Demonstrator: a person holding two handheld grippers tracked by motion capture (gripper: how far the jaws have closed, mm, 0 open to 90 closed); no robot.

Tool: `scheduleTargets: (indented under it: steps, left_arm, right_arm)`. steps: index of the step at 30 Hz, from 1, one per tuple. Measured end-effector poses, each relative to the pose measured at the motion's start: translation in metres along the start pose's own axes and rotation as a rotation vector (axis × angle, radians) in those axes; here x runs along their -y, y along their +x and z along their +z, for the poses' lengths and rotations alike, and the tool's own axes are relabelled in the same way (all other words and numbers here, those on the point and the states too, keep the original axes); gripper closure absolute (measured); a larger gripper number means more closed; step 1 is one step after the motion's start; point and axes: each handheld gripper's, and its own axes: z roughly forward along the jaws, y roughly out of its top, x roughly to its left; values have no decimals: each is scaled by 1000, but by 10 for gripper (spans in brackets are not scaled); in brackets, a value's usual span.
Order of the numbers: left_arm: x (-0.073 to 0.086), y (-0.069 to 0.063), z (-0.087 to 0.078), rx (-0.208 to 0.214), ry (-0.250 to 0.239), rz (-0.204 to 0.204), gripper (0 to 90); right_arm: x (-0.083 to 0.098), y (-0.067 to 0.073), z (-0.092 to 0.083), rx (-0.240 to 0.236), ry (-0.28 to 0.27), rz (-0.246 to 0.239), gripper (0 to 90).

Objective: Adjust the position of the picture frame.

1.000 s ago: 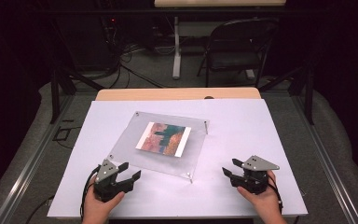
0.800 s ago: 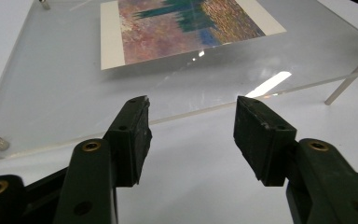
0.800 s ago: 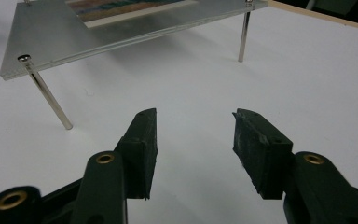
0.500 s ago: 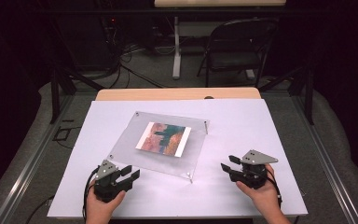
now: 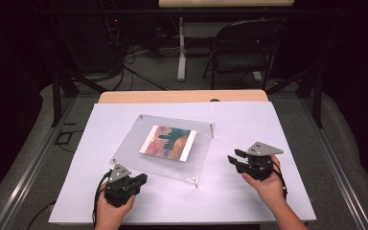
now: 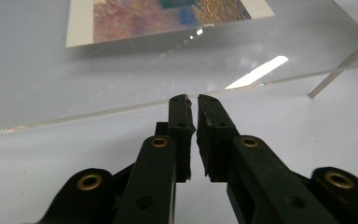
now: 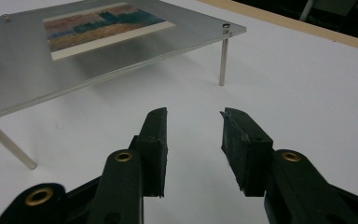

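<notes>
Right now both grippers sit low on the white table (image 5: 268, 124), one at each near corner of the clear acrylic frame (image 5: 129, 148). That frame stands on thin metal legs, raised off the tabletop, with a colourful print (image 5: 168, 142) mounted in its middle. It lies at a slant across the centre of the table, well within reach of both hands.

Over on the left, the left gripper (image 5: 141, 178) points toward the frame's near edge, and its jaws have just been closing. In the left gripper view they stand almost together, just a sliver of a gap between the pads (image 6: 182, 126), with nothing caught in it. The tips are just short of the clear edge, not on it.

On the other side, the right gripper (image 5: 235, 157) rests in the right hand (image 5: 263, 184), aimed leftward at the frame's near right corner. Its jaws have been closing too, yet the right gripper view shows them standing apart, bare white table between them, nothing grasped. One metal leg (image 7: 223, 56) stands ahead of those tips, well apart from them, and the frame's edge runs off to the left.
</notes>
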Motion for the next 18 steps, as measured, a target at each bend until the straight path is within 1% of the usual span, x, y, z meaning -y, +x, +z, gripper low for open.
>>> scheduleTargets:
  steps: [1, 4, 5, 7, 10, 14, 18]
  left_arm:
    - [0, -1, 2, 4, 4, 3, 870]
    - [0, -6, 9, 14, 36, 15, 883]
    - [0, -7, 11, 16, 44, 19, 890]
    - [0, -9, 14, 18, 53, 26, 893]
    - [-1, -9, 18, 23, 56, 17, 895]
    - [-2, -10, 22, 33, 65, 17, 896]
    - [-2, -11, 26, 42, 66, 13, 896]
  right_arm:
    - [-1, -3, 4, 4, 4, 7, 615]
    - [-2, -7, 9, 12, 5, 8, 614]
    - [-3, -11, 13, 23, 10, 5, 603]
    - [-4, -12, 15, 25, 7, 6, 603]
    - [-7, -16, 24, 24, 11, 10, 604]
    - [-10, -21, 37, 25, 21, -9, 615]
    - [-12, -26, 53, 27, 33, 0, 624]
